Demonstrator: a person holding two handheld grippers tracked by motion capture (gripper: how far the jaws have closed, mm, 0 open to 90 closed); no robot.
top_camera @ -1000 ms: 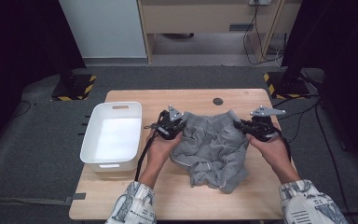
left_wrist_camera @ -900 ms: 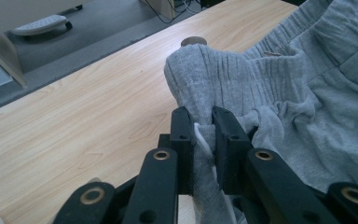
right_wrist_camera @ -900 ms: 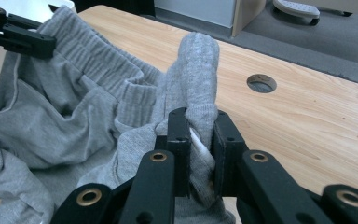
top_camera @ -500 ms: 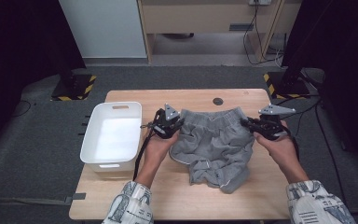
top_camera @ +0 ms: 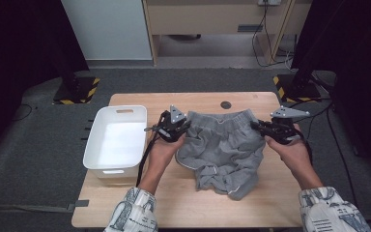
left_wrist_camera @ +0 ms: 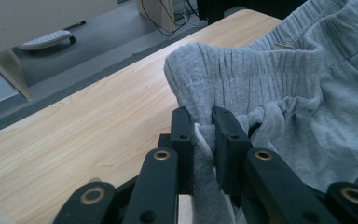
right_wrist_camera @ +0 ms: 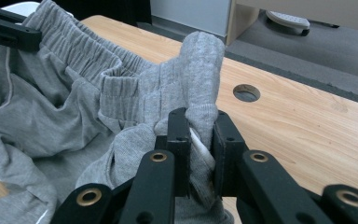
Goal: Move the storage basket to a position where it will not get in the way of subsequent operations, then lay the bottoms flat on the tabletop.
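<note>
Both grippers — left (top_camera: 183,126), right (top_camera: 257,126) — pinch the grey shorts' (top_camera: 221,147) waistband between their fingers.

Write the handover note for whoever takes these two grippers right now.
Left gripper: shut on the grey shorts, at the waistband's left end.
Right gripper: shut on the waistband's right end.
Shorts: on the wooden table, waistband stretched between the grippers, legs crumpled toward the person.
White bin: left of the shorts, nothing in it.
Done: both waistband ends gripped.
Left: likely smoothing and folding; bin may come after.
</note>
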